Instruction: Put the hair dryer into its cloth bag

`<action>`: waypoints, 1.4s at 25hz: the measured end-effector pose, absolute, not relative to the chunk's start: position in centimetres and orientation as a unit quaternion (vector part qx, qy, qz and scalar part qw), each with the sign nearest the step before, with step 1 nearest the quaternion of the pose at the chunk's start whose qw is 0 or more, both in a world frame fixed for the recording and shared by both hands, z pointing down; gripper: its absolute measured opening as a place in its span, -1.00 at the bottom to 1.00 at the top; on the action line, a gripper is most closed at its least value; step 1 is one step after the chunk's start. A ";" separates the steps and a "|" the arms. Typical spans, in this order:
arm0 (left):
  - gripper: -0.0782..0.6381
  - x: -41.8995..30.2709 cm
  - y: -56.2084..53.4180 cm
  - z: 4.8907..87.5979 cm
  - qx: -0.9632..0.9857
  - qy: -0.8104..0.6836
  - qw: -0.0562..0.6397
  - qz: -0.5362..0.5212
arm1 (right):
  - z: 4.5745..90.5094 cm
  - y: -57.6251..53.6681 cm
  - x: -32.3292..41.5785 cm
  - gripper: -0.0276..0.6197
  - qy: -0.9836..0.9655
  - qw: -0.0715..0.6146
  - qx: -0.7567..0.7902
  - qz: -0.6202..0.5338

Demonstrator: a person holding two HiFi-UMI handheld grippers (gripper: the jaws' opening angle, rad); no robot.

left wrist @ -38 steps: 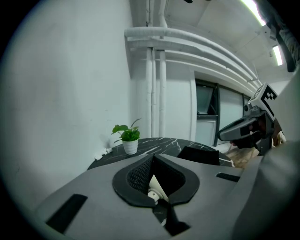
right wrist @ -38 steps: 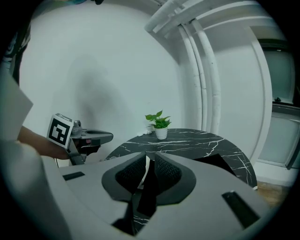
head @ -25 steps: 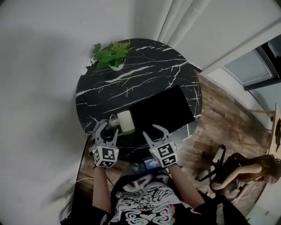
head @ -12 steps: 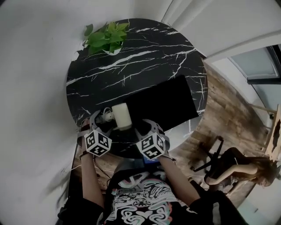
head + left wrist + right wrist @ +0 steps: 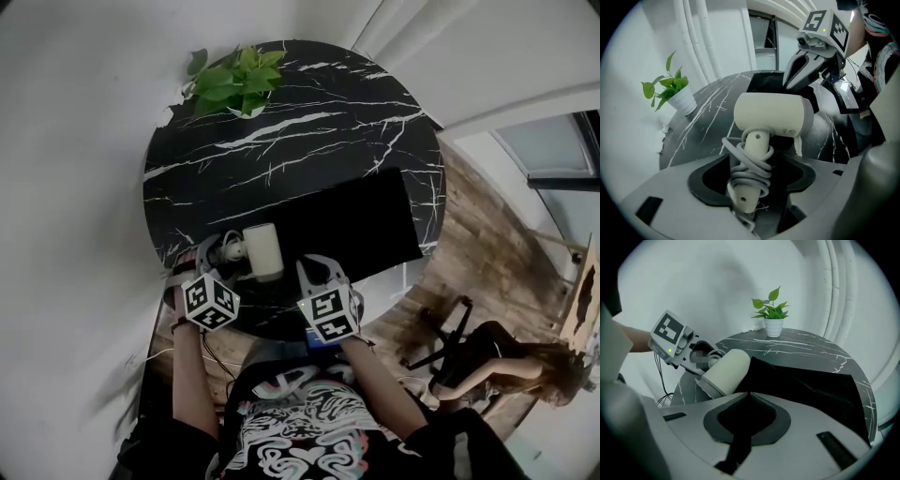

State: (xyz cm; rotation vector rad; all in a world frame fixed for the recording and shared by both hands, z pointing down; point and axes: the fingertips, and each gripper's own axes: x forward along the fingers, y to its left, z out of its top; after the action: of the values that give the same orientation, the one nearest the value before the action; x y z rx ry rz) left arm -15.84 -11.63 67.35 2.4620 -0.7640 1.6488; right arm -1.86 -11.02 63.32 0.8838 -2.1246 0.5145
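Head view — the hair dryer [image 5: 262, 251] lies on the black marble table [image 5: 309, 103]. It is wholly outside the cloth bag [image 5: 356, 220] and just beside the bag's left edge; the bag lies flat. Judged from this, insertion has not begun: gripping the dryer and bagging it are both left to do. The barrel's long axis runs away from the person, along the bag's edge. The handle points left, toward the left gripper [image 5: 208, 262]. The right gripper [image 5: 317, 270] sits at the bag's near edge.

Left gripper view — the jaws stand wide and are closing. The cord-wrapped handle lies between them, clear of both pads, pointing at the camera. The barrel lies crosswise beyond.

Right gripper view — the jaws are pressed together at the bag's near hem, apparently pinching the cloth. The barrel angles from near left to far right, its far end just beside the bag.
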 end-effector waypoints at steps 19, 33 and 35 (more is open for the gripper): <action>-0.14 -15.4 -10.8 66.5 0.824 -0.226 0.051 0.517 | 57.6 -12.2 -0.7 -0.84 -0.849 0.275 0.416 0.177; -0.19 -14.4 -10.8 63.8 0.848 -0.208 0.081 0.481 | 57.3 -11.8 -1.0 -0.84 -0.858 0.278 0.404 0.155; -0.19 -13.9 -11.0 63.5 0.852 -0.205 0.076 0.476 | 57.0 -11.9 -0.9 -0.84 -0.858 0.276 0.406 0.152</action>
State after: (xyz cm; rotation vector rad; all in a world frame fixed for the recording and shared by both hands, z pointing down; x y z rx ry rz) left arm -13.86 -10.97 63.47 2.5543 -0.6136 1.4275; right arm -0.95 -11.92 57.04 1.0911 -2.3038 0.4072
